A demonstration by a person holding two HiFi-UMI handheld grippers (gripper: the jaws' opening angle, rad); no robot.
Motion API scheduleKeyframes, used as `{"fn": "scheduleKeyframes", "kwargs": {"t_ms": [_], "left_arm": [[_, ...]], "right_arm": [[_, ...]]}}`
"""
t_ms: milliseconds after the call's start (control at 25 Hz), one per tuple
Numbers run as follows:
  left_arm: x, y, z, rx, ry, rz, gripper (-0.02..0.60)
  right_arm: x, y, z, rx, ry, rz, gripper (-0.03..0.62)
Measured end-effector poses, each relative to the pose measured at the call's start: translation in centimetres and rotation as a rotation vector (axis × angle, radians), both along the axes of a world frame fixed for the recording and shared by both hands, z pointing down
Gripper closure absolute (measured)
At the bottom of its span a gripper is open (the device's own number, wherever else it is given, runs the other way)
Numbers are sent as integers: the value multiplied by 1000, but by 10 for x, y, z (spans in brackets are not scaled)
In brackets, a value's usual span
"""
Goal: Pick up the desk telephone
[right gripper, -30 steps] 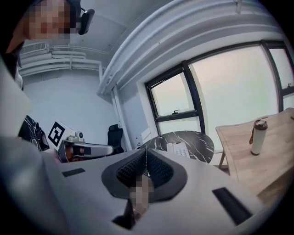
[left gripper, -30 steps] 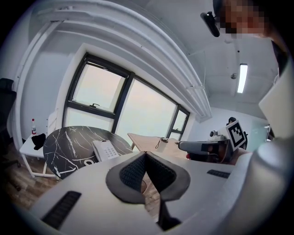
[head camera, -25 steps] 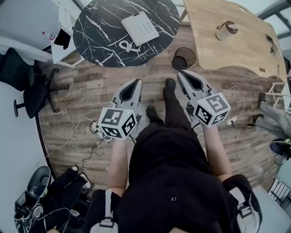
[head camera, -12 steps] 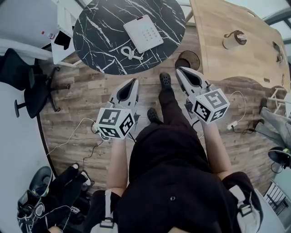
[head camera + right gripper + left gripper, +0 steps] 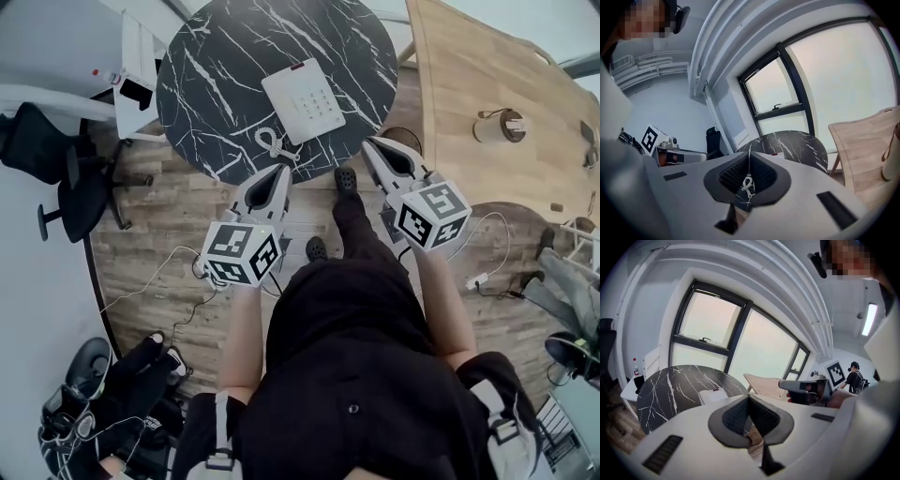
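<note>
**Finger state.** The left gripper [image 5: 279,174] and the right gripper [image 5: 372,148] both have their fingers closed together, with nothing held.

**Location.** The desk telephone [image 5: 303,100] lies flat on the round black marble counter [image 5: 211,66]. It is ahead of both finger pairs, between their lines of aim and well apart from them. Its coiled cord [image 5: 270,144] lies on the side nearest the fingers.

**Handling.** The housing looks like rigid, smooth plastic, probably light and prone to slipping. Open the fingers first. Grip the two opposite side edges, one gripper per edge, and keep the unit level. Expect the cord to drag. Any loose handset may shift.
</note>
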State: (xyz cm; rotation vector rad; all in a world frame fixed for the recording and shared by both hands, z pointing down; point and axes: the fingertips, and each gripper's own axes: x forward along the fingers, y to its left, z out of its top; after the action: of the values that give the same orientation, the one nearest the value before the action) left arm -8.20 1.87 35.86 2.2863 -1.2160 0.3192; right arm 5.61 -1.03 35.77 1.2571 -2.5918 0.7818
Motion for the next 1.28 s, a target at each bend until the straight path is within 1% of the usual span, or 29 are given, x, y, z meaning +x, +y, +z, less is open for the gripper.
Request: {"fn": "scheduleKeyframes", "kwargs": {"t_ms": [200, 360, 600, 760, 1000, 1120, 1280], "left_arm": [[5, -44, 0, -12, -3, -64, 570], [9, -75, 5, -25, -6, -124, 570], [11, -108, 18, -57, -2, -201, 570], [9, -118, 26, -76, 1, -242, 570], [0, -119, 44, -124, 11, -291, 569], [-6, -121, 54, -149, 13, -297, 569], [-11, -125, 69, -178, 16, -283, 569]], "right_arm": [[1, -52, 4, -17, -7, -73, 562], [0, -91, 11, -35, -1, -151, 562], [-9, -131, 24, -66, 12, -253, 562], [-13, -145, 38, -101, 30, -301, 562], [-21, -151, 61, -158, 63, -352, 562], [-26, -151, 72, -185, 80, -367, 562], [-31, -150, 88, -220, 109, -382, 562]]}}
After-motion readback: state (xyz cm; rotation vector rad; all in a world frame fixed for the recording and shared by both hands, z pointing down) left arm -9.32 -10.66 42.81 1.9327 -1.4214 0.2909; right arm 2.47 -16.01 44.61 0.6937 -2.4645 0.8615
